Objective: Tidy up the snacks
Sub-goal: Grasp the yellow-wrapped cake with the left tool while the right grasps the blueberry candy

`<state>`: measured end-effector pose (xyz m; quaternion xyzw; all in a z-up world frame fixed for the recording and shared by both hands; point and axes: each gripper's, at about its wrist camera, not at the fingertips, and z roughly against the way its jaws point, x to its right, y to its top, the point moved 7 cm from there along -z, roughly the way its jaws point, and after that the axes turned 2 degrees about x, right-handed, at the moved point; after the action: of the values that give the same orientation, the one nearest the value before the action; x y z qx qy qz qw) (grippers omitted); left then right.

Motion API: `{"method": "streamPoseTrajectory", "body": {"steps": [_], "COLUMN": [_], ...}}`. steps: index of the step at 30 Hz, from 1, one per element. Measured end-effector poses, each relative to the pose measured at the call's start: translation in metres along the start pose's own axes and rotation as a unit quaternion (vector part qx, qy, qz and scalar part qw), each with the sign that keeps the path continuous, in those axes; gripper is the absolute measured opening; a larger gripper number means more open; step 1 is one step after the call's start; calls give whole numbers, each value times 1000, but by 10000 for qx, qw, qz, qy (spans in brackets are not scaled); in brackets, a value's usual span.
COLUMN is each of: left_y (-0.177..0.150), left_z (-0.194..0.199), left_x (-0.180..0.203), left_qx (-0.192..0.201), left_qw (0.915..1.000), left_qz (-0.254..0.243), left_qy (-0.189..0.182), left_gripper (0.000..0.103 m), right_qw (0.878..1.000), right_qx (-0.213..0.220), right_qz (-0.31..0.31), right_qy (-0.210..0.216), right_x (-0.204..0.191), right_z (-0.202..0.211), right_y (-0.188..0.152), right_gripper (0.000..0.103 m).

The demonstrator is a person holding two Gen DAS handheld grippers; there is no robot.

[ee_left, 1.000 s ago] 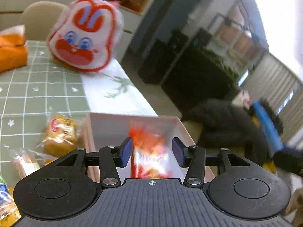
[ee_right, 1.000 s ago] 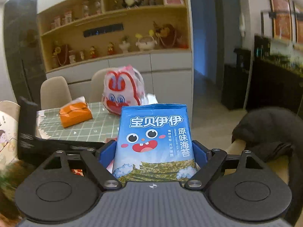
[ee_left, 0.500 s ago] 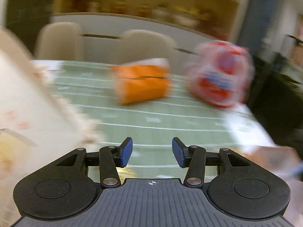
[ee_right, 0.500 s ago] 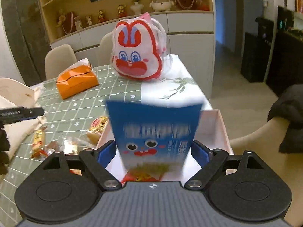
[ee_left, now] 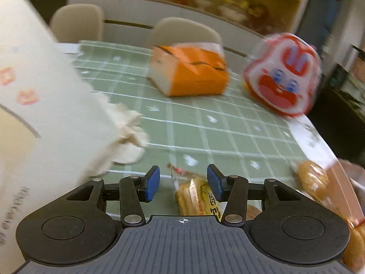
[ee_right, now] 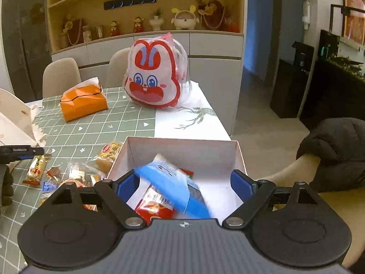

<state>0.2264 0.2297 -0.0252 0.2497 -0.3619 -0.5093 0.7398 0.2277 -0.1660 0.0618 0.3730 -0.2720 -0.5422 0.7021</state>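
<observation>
Snacks lie on the green checked desk and in the white box. Right hand-held gripper hangs over that box, jaws spread and opening; the blue seaweed packet lies loose between and below them on a red packet. Left hand-held gripper stands spread above a wrapped yellow snack, not pinching it. Beyond sit an orange tissue pack and rabbit bag.

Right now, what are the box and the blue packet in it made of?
Box: looks like thin white paperboard, matte, with crisp folded corners and pinkish edges. Blue packet: probably glossy printed plastic film; it is bent and motion-blurred, so the finish is uncertain.
</observation>
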Motion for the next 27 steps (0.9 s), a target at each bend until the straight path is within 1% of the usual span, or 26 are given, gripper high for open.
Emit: {"method": "streamPoseTrajectory", "body": {"steps": [3, 5, 6, 10, 15, 16, 18, 19, 20, 22, 24, 27], "left_y": [-15, -27, -31, -45, -66, -69, -74, -76, -77, -78, -77, -69], "left_z": [-3, 7, 11, 32, 65, 69, 77, 79, 84, 92, 101, 112], "left_x": [21, 34, 37, 43, 48, 48, 47, 47, 44, 37, 28, 9], "left_qx": [-289, -264, -258, -298, -250, -247, -239, -224, -191, -130, 24, 458], "left_qw": [9982, 9954, 9944, 9926, 9888, 9884, 9878, 9877, 9879, 9894, 9922, 9955], "left_qz": [-424, -848, -940, -955, -1134, -1194, -1311, -1336, -1343, -1248, -1045, -474], "left_qy": [-311, -368, -404, -686, -934, -903, -808, -785, -756, -727, -679, -686], "left_gripper": [51, 50, 50, 50, 50, 48, 37, 27, 23, 23, 23, 24], "right_qw": [9995, 9990, 9988, 9974, 9902, 9880, 9833, 9815, 9797, 9779, 9778, 9786], "right_qx": [-111, -153, -161, -122, -52, -58, -128, -176, -240, -326, -389, -476], "right_qz": [-204, -209, -165, 188, 960, 1105, 1354, 1421, 1459, 1464, 1404, 1186], "right_qy": [236, 362, 420, 681, 1012, 1081, 1208, 1273, 1354, 1457, 1505, 1611], "right_x": [2, -4, -9, -42, -95, -105, -125, -132, -139, -147, -151, -152], "right_z": [8, 13, 17, 34, 57, 60, 64, 65, 64, 62, 58, 51], "right_y": [-7, -16, -23, -48, -82, -89, -102, -107, -112, -118, -119, -112], "right_gripper": [88, 88, 88, 88, 88, 88, 88, 88, 88, 88, 88, 88]}}
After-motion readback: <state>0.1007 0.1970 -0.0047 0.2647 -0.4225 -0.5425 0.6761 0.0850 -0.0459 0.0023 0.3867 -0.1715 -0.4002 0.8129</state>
